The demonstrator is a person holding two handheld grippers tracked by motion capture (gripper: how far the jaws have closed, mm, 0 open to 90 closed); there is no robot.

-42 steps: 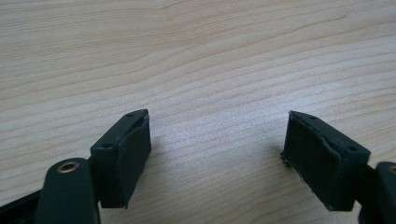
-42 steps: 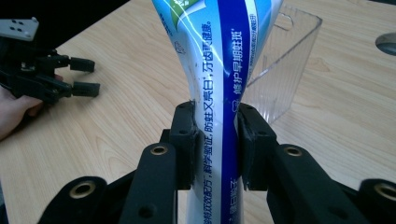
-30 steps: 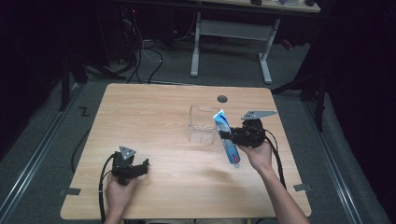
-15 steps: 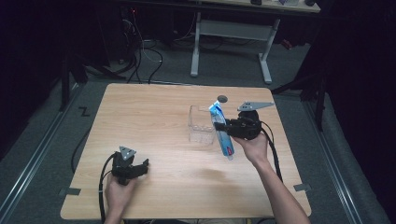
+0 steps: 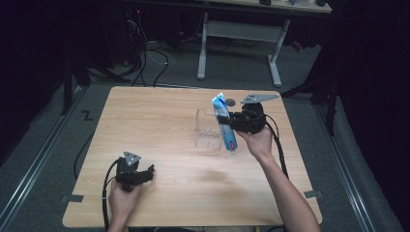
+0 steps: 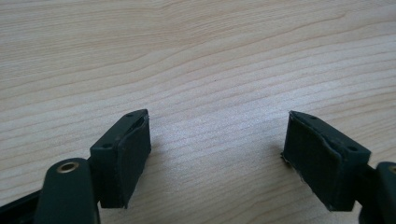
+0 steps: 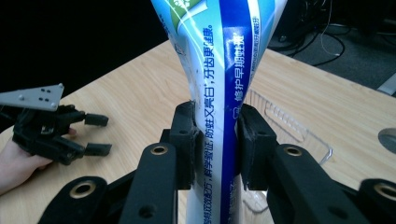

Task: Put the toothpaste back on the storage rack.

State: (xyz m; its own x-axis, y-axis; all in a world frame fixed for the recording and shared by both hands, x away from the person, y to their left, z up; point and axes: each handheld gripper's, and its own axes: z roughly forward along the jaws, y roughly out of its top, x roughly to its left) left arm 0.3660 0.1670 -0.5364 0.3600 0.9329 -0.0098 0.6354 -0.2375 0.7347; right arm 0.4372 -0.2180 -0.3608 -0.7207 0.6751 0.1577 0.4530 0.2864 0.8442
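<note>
In the high view the right gripper (image 5: 231,122) sits right of centre in the frame, above the wooden table (image 5: 159,121), with its jaws pressed onto a blue and white toothpaste tube (image 5: 225,124). The tube runs slantwise from its flat crimped end at the upper left, near the table's far edge, to its cap end at the lower right, and it lies across the right side of a clear plastic box (image 5: 207,129) that stands on the table just left of the gripper. Whether the tube touches the box cannot be told from here. In the right gripper view the two black pads clamp the toothpaste tube (image 7: 219,107) on both sides about midway along its length, pinching it narrow there, and the tube rises up out of the top of the frame; the clear plastic box (image 7: 285,126) shows behind it at the right. The left gripper (image 5: 138,175) rests at the lower left of the high view, held by a hand near the table's near edge, well apart from the tube and box. In the left gripper view its jaws stand wide apart over bare table (image 6: 201,60), with nothing between them.
</note>
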